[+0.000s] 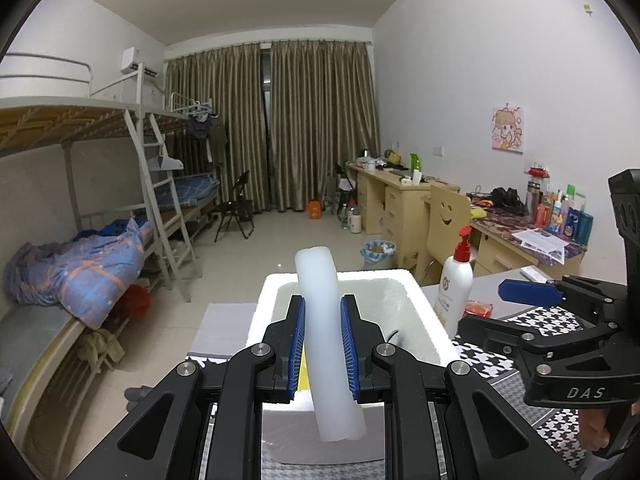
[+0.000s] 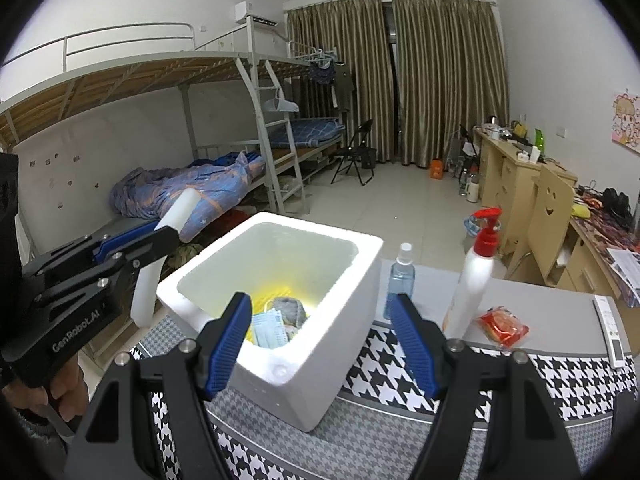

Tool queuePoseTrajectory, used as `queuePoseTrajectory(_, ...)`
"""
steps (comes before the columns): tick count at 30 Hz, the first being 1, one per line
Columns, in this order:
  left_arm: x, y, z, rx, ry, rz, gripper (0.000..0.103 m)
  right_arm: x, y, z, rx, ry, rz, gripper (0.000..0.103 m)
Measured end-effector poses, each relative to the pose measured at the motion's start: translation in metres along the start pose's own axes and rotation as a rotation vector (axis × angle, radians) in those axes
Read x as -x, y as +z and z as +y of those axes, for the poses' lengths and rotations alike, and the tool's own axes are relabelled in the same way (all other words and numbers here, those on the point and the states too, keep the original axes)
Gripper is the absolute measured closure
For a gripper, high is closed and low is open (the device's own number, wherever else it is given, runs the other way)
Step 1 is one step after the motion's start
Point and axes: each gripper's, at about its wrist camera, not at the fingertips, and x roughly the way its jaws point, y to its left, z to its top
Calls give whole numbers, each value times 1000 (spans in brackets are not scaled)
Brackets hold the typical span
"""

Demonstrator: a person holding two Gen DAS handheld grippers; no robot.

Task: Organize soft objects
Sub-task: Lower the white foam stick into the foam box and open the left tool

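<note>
My left gripper [image 1: 323, 342] is shut on a long white foam strip [image 1: 326, 320] and holds it upright above the near side of a white foam box [image 1: 416, 308]. In the right wrist view the strip [image 2: 178, 216] and left gripper [image 2: 160, 240] are left of the box [image 2: 312, 368]. The box holds a yellow item, a grey soft thing [image 2: 288, 308] and a blue-white packet [image 2: 270, 334]. My right gripper [image 2: 324, 340] is open and empty over the box's near corner; it also shows in the left wrist view [image 1: 532, 296].
The box stands on a houndstooth cloth [image 2: 400, 384] on a grey table. A white pump bottle [image 2: 474, 276], a small blue spray bottle [image 2: 400, 280], a red packet [image 2: 504, 326] and a remote [image 2: 610, 328] lie to the right. Bunk beds stand left, desks right.
</note>
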Motion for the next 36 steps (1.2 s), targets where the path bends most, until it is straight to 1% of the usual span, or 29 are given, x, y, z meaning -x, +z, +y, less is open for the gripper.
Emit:
queuePoseTrajectory(8,-8,3,-8,-12,-23,9,83,9,-2,-11,-16,-31,-13,27)
queuePoseTrajectory(9,-10,3,-8,-12,-27,12,84,9,-3,-12,-17,-32,-14,25)
queuePoseTrajectory(11,-11,3,-9,-9,-30,16,84,12,-5,-12,-9,-45,-18,14)
queuePoseTrajectory(13,-12,4,-9,-11,-32,15,84,17,-8,-12,2,-65,-33,8)
queuePoseTrajectory(14,-12,4,-9,-12,-32,16,84,19,-9,-11,9,-66,-40,7)
queuePoseTrajectory(22,-22,7,-18,-30,-42,28,84,27,-13,-18,1,-80,-54,7)
queuePoseTrajectory(28,-30,7,-23,-36,-63,47,83,32,-17,-24,-5,-95,-55,7)
queuePoseTrajectory(36,-46,4,-25,-37,-56,85,83,34,-22,-28,-21,-100,-55,7)
